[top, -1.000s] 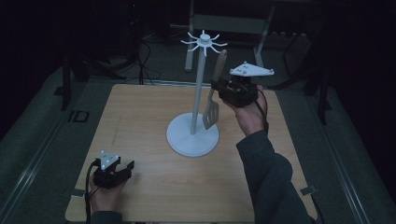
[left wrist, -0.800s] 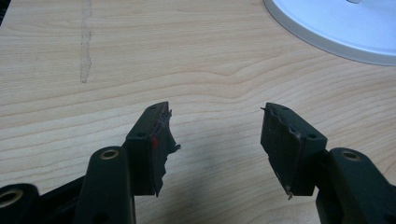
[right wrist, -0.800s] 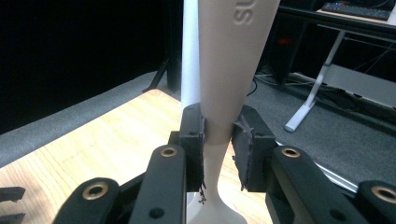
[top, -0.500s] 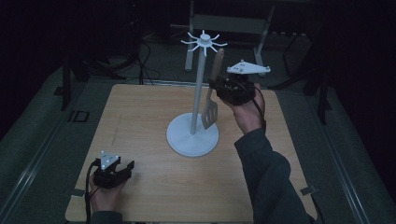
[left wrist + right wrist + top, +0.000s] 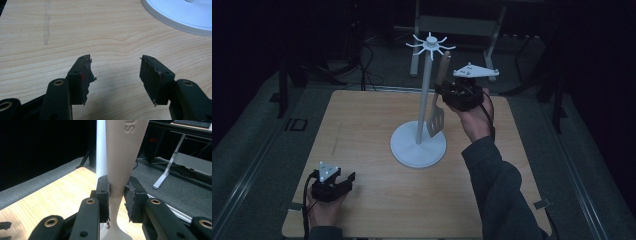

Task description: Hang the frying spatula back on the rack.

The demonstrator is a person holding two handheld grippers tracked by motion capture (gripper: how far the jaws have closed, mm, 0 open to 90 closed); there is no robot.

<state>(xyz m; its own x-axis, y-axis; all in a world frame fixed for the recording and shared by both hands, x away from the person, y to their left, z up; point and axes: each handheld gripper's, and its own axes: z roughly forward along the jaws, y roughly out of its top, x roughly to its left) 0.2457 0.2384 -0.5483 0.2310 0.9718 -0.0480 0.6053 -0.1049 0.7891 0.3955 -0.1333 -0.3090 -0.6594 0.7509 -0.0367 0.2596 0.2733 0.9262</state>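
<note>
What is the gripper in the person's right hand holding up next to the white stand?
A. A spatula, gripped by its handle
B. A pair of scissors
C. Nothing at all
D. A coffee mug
A: the right gripper has its jaws closed on the tan handle of a slotted spatula, which hangs beside the pole of the white stand.

Right gripper (image 5: 446,95) gripping spatula (image 5: 438,107), white stand (image 5: 422,110)
</note>
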